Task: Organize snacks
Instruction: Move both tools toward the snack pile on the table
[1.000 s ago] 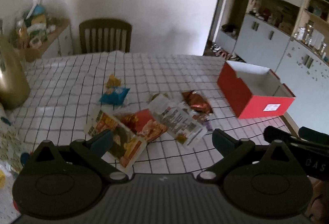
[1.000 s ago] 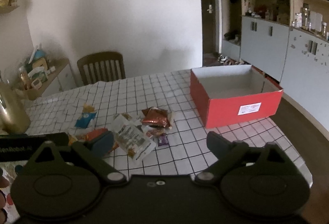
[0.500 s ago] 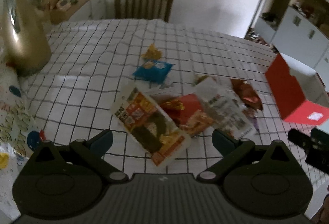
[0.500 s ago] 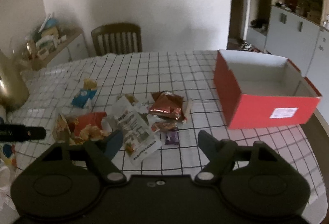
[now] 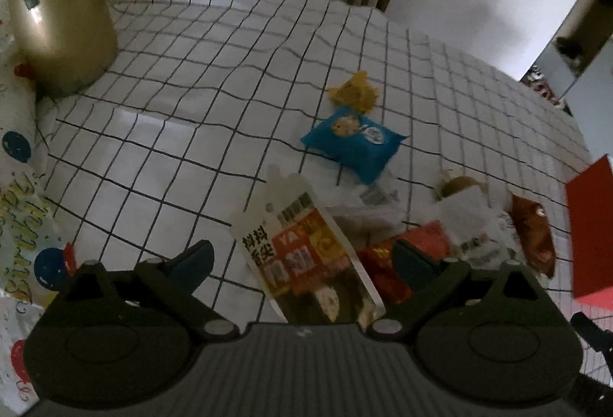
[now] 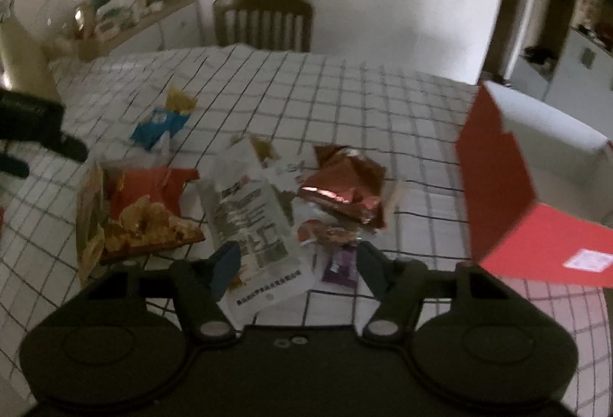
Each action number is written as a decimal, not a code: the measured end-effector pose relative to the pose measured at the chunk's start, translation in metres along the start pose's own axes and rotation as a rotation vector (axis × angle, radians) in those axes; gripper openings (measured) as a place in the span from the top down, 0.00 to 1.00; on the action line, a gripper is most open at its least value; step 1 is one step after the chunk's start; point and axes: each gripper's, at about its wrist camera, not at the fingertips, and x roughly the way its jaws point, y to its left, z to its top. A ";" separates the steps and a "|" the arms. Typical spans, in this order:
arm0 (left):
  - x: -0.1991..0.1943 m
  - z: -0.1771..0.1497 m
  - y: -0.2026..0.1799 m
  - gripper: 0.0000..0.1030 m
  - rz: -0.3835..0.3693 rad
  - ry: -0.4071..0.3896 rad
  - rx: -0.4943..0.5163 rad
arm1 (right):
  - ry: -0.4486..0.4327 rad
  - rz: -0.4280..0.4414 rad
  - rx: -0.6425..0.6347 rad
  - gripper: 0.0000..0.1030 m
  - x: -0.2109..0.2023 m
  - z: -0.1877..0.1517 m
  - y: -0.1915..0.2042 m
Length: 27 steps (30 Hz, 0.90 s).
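Snack packets lie in a pile on the checked tablecloth. My left gripper [image 5: 302, 264] is open and hovers over a long white and orange packet [image 5: 306, 248], with a red packet [image 5: 398, 256] beside its right finger. A blue cookie packet [image 5: 352, 141] and a yellow packet [image 5: 354, 91] lie farther back. My right gripper [image 6: 299, 265] is open with its jaws closing above the near end of a white printed packet [image 6: 249, 210] and a small purple packet [image 6: 339, 265]; the pads press on nothing. A brown foil packet [image 6: 341, 183] and a red chips packet [image 6: 149, 210] lie beyond it.
An open red box [image 6: 536, 187] stands on the table at the right, its corner [image 5: 590, 229] also in the left wrist view. A gold jug [image 5: 57, 7] stands at the far left. A wooden chair [image 6: 262, 20] is behind the table.
Both grippers have dropped and tilted down toward the snack pile, which now looks larger. The right gripper's jaws have narrowed. The left jaws kept their width.
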 end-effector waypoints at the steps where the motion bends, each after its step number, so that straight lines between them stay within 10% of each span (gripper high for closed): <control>1: 0.005 0.003 0.001 0.05 0.002 0.015 -0.012 | 0.008 0.011 -0.013 0.39 0.004 0.001 0.001; 22: 0.060 -0.014 0.017 0.15 -0.046 0.262 -0.162 | 0.230 0.269 -0.063 0.44 0.059 0.025 -0.018; 27: 0.058 -0.025 0.023 0.15 -0.064 0.271 -0.160 | 0.251 0.285 -0.071 0.58 0.064 0.023 -0.015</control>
